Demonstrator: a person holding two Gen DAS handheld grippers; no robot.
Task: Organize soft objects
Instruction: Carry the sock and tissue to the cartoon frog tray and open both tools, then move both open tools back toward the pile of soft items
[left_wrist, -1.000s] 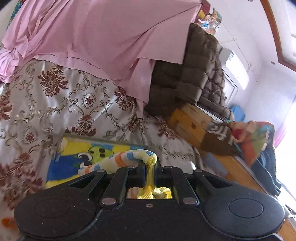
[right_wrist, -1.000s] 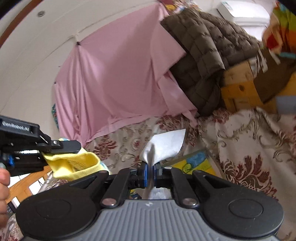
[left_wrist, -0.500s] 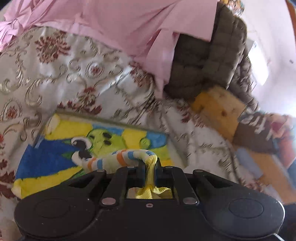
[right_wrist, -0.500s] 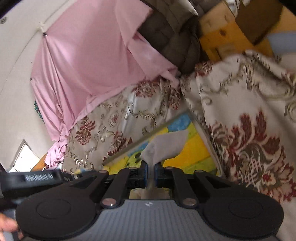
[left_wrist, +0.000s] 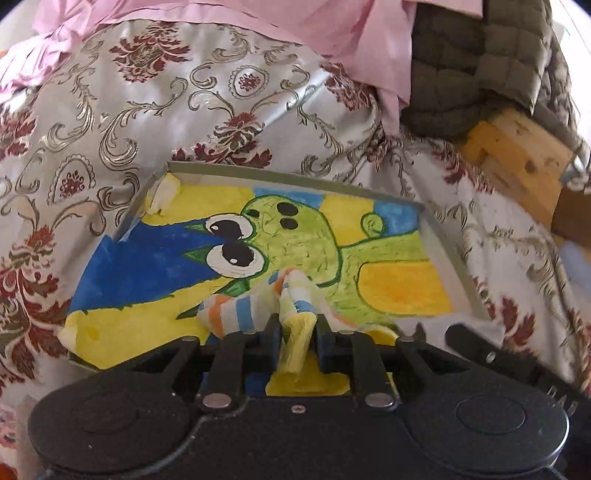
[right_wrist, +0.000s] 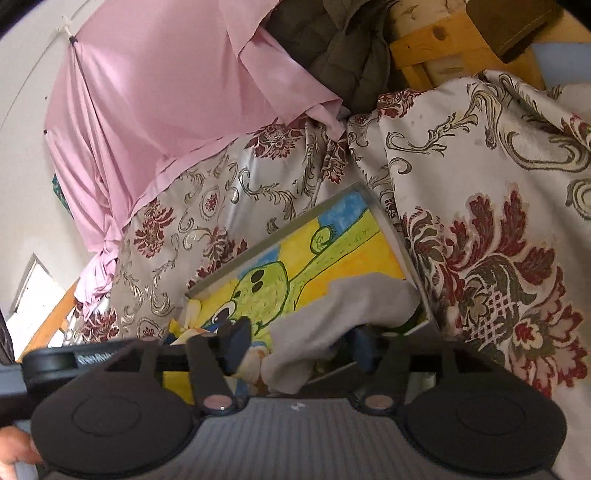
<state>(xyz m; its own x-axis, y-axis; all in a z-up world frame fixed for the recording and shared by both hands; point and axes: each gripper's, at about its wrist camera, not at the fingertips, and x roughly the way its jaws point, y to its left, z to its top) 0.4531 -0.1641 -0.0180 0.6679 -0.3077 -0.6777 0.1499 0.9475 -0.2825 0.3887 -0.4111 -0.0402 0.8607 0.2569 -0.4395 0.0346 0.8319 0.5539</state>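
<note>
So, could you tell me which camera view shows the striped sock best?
The left wrist view: the striped sock lies on the painted tray, its yellow cuff between the left gripper jaws, which have just been opening. The right wrist view shows only a sliver of it, beside the grey sock.

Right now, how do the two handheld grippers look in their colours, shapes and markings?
The left gripper is all black: two round discs on its body, slim linkage bars with silver rivets. The right gripper has a grey ribbed body, black discs and bars, and blue pads on its jaws. White lettering, unreadable, marks the left gripper's side.
</note>
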